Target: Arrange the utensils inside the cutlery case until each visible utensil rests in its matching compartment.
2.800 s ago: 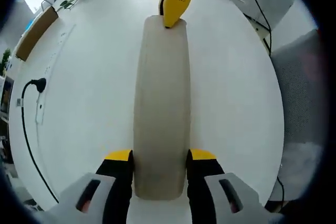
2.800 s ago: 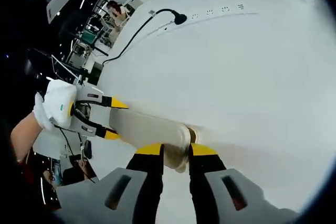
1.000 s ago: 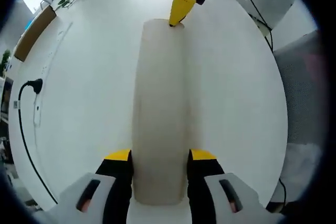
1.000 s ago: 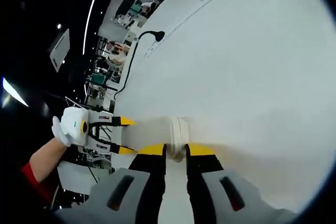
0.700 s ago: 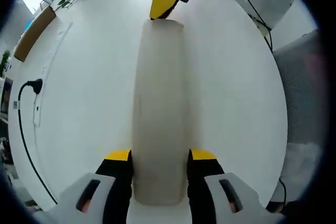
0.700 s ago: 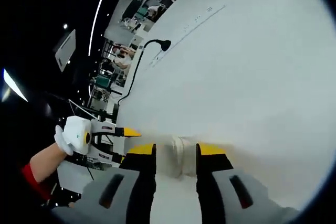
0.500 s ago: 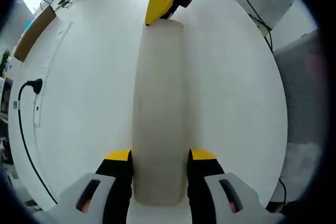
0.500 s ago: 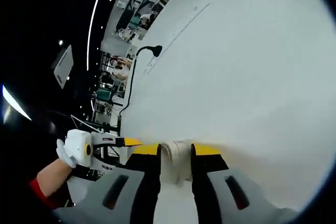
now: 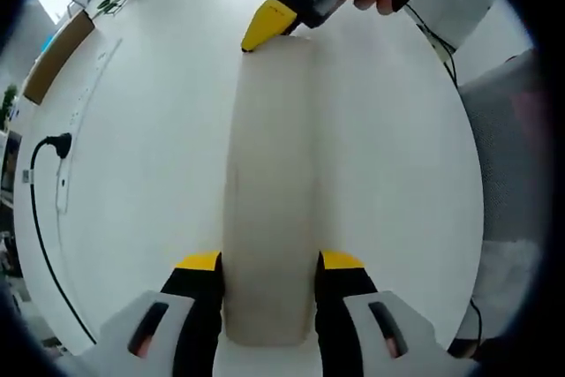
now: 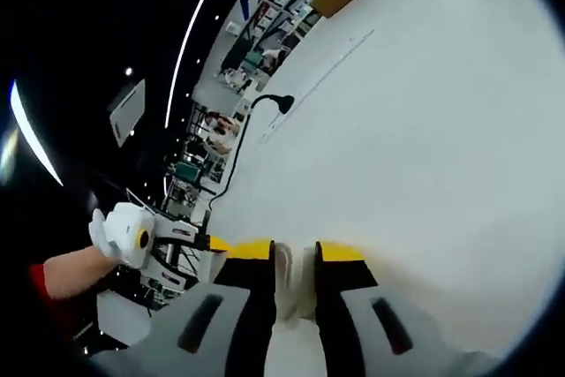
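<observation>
Both tools (image 9: 267, 262) (image 10: 294, 253) clamp the beige case (image 9: 269, 183) by its ends.

Cutlery case (image 9: 269, 192): beige, matt, smooth, looks like moulded plastic under your tools. Surface (image 9: 141, 156): white, smooth, with a faint sheen. Left tool (image 9: 269, 267): yellow pads, matt, rubbery in look; black and pale grey bodywork, smooth hard plastic. Right tool (image 10: 294, 258): the same yellow tips and grey shell. Cable (image 9: 40, 218): black, smooth, slightly glossy sheath. Box (image 9: 55, 57) at the surface's edge: brown, matt, cardboard or wood, you cannot tell which.
</observation>
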A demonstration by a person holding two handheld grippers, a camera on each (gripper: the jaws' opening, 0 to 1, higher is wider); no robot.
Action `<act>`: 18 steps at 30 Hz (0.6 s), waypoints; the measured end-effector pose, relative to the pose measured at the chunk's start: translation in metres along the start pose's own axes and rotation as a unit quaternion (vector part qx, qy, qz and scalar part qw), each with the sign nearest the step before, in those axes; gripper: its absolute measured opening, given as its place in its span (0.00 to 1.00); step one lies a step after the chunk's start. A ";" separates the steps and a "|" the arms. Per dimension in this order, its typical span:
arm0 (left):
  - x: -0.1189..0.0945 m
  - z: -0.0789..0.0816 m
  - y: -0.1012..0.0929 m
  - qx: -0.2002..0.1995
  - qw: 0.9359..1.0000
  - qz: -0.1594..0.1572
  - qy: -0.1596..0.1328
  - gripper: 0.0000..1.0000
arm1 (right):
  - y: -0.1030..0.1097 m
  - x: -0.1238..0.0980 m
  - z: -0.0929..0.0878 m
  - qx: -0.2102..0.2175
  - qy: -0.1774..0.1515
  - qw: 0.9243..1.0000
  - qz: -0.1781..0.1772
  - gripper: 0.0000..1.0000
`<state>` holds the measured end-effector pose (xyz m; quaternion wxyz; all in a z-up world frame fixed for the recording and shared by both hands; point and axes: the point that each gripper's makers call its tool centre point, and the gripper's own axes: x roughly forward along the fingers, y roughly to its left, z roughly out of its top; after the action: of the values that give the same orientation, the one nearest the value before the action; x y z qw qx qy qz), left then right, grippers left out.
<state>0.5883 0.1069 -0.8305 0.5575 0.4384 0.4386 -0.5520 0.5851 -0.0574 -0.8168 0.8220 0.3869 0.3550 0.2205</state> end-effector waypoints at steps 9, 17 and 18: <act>0.000 0.001 -0.001 0.005 1.000 0.001 0.003 0.42 | 0.016 0.014 0.008 -0.010 0.000 1.000 0.015 0.03; 0.000 0.004 -0.001 -0.035 0.999 0.007 -0.036 0.43 | 0.029 0.006 0.015 -0.186 0.037 0.982 -0.022 0.31; -0.001 0.005 -0.001 -0.037 0.998 0.000 -0.054 0.43 | 0.033 0.004 0.017 -0.235 0.038 0.971 -0.025 0.34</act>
<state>0.5873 0.1022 -0.8282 0.5958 0.3871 0.4279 -0.5586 0.5979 -0.0434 -0.7844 0.8809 0.1653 0.3342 0.2915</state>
